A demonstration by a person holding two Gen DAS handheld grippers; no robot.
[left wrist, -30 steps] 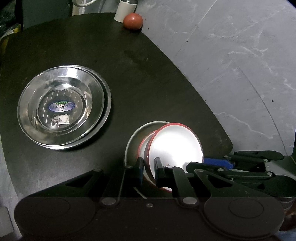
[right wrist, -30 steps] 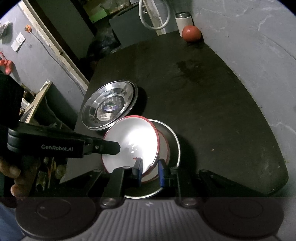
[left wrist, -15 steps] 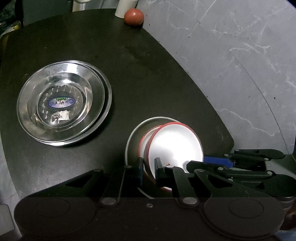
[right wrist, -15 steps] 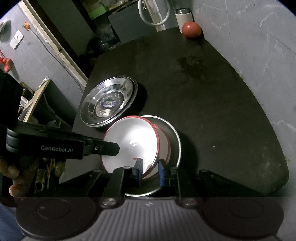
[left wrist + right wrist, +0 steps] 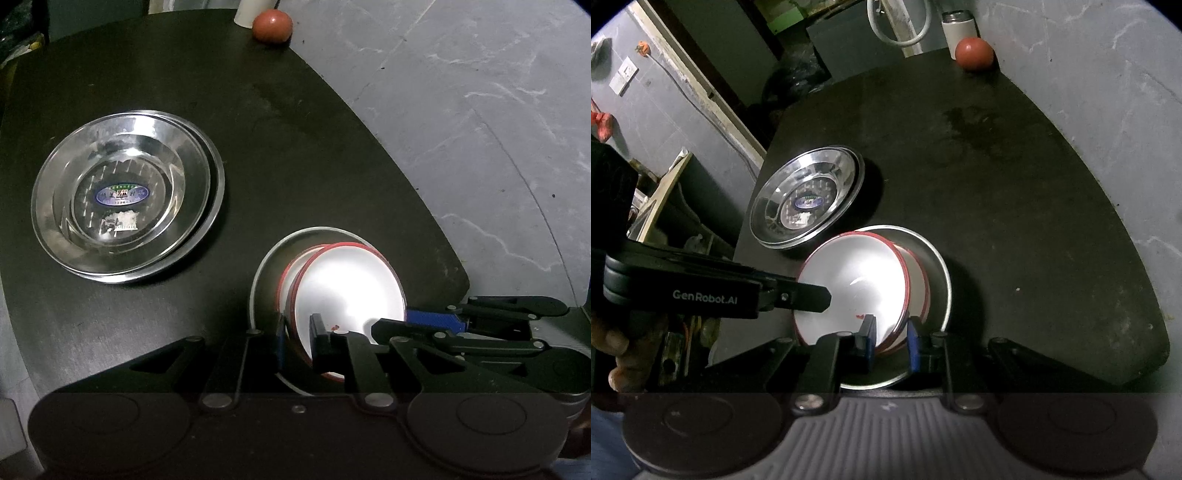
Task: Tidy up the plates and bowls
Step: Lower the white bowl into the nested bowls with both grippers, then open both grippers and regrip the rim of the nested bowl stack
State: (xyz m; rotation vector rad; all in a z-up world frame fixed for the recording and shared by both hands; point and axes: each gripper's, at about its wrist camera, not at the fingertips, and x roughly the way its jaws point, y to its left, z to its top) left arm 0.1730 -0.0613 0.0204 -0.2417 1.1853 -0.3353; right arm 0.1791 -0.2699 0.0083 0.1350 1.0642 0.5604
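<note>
Both grippers pinch the top red-rimmed bowl's (image 5: pixel 347 288) rim: left gripper (image 5: pixel 297 345) and right gripper (image 5: pixel 890 341), a pad each side. Two red-rimmed bowls sit nested in one steel bowl (image 5: pixel 936 280); two steel plates (image 5: pixel 125 192) are stacked nearby.

Tilted red-rimmed white bowls (image 5: pixel 347 284) nest in a steel plate (image 5: pixel 938 273) (stacked steel plates (image 5: pixel 125 206) beside).

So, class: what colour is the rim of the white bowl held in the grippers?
Red, on the white bowl; clearest in the left wrist view.
</note>
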